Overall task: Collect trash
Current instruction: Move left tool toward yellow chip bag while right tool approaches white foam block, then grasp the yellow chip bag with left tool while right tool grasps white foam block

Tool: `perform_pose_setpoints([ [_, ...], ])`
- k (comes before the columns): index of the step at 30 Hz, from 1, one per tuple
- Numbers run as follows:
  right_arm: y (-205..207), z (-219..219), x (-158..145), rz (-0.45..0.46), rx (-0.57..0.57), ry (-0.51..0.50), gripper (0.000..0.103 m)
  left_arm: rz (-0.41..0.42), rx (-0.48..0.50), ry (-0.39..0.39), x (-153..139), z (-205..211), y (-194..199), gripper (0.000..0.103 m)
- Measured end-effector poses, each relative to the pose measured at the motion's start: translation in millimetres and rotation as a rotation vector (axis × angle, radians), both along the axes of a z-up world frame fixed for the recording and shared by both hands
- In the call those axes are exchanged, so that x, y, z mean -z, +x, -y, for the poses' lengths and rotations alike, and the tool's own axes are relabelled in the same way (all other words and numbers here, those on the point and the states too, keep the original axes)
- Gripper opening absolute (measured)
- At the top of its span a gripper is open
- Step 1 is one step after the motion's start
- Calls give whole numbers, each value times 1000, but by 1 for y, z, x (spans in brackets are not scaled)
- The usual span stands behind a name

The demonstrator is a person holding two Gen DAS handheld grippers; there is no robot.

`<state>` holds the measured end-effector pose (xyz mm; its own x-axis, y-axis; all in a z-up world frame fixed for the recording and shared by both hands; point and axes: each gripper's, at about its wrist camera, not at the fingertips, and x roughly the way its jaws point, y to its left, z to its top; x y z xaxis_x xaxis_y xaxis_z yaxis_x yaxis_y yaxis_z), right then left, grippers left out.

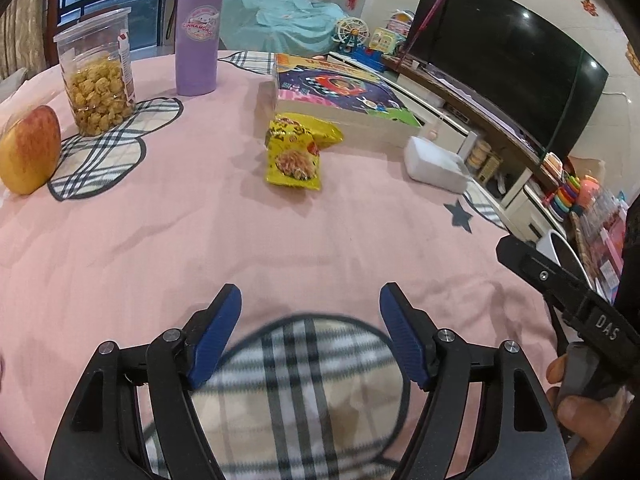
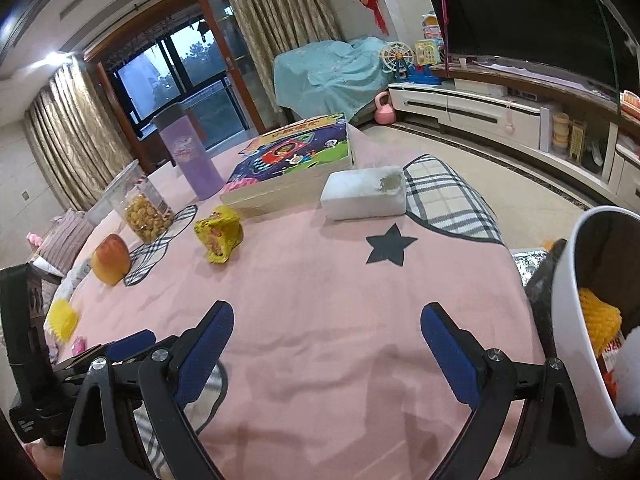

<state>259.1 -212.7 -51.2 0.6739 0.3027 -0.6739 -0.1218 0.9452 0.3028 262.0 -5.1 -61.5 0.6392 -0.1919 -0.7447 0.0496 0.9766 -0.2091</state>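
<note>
One pink cloth-covered table point(image 1: 160, 240) with plaid patches carries everything. Beside its right edge stands one white bin point(image 2: 576, 320), already holding a yellow foam net and other scraps. On the cloth lies one large colourful picture book point(image 1: 340, 88); just in front of it, near the table's right edge, sits one white foam block point(image 1: 436, 164) with a gouged end. One lilac tumbler point(image 1: 198, 36) and one clear plastic jar of yellow puffed snacks point(image 1: 98, 76) stand upright at the far left, with one red-yellow apple point(image 1: 28, 150) nearer. One crumpled yellow snack wrapper point(image 1: 294, 152) lies mid-table, just before the book. The left gripper point(image 1: 310, 336) and right gripper point(image 2: 326, 344) both hover above the near cloth, blue-padded fingers spread wide, holding nothing.
</note>
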Motion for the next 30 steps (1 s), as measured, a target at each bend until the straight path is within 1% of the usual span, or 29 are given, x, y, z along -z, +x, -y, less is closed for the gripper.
perform_pose_setpoints([
  [8,38,11,13,-40,65,10,96,10,-11,7,-1,0,37,75],
  [12,54,13,17,-46,81,-2,96,11,-18,3,0,0,56,76],
  [16,71,15,23,-61,91,9,96,14,-22,8,0,1,74,76],
  [24,99,10,29,-74,106,-8,96,5,-37,10,8,-2,97,76],
  [30,117,6,34,-92,113,-33,96,12,-38,10,12,-2,103,76],
])
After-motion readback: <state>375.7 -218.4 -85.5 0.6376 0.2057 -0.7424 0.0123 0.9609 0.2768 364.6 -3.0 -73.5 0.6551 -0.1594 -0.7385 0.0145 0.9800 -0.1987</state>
